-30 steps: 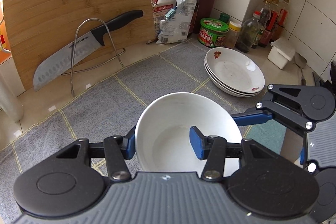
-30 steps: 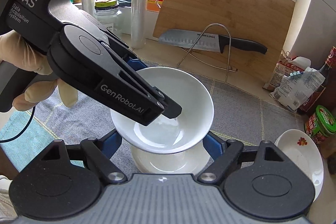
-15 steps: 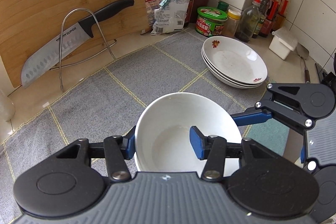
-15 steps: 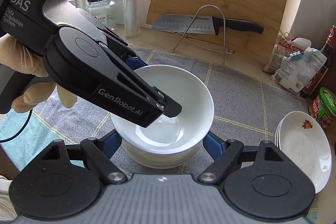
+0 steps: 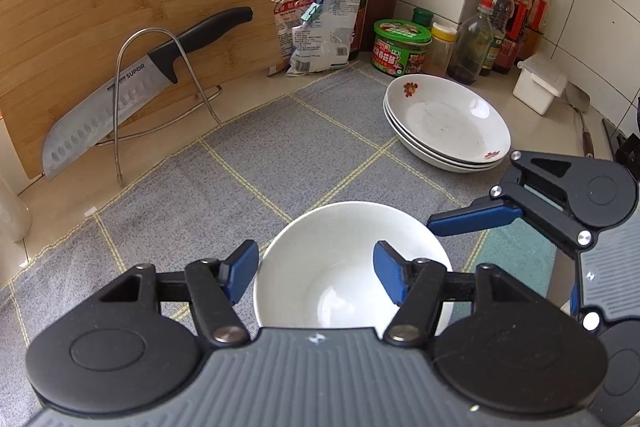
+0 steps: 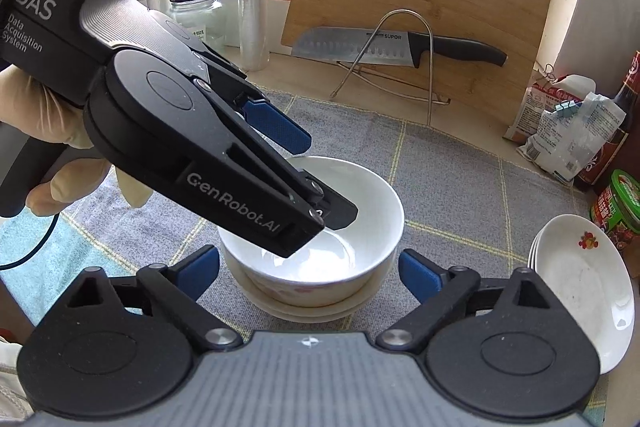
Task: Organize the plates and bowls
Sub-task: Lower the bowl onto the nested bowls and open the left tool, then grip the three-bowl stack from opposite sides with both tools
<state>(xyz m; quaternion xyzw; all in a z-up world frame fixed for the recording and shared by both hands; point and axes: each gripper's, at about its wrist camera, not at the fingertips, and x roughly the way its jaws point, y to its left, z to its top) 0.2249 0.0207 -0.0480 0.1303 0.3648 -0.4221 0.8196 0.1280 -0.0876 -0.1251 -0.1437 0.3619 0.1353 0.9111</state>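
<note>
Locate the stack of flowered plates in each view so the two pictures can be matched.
Left wrist view: the stack of flowered plates sits right of centre, on the far right corner of the grey cloth, in front of the green-lidded jar.
Right wrist view: the same stack is at the lower right edge, partly hidden by the camera's own hand-held gripper.
Shared landmark: the knife against the bamboo board.

On the counter (image 5: 248, 83) a mat (image 5: 280, 155) carries stacked bowls (image 6: 316, 267) at the front and stacked plates (image 5: 448, 123) to their right; behind, a knife (image 5: 132, 87) rests in a rack against the cutting board (image 5: 120, 7)
</note>
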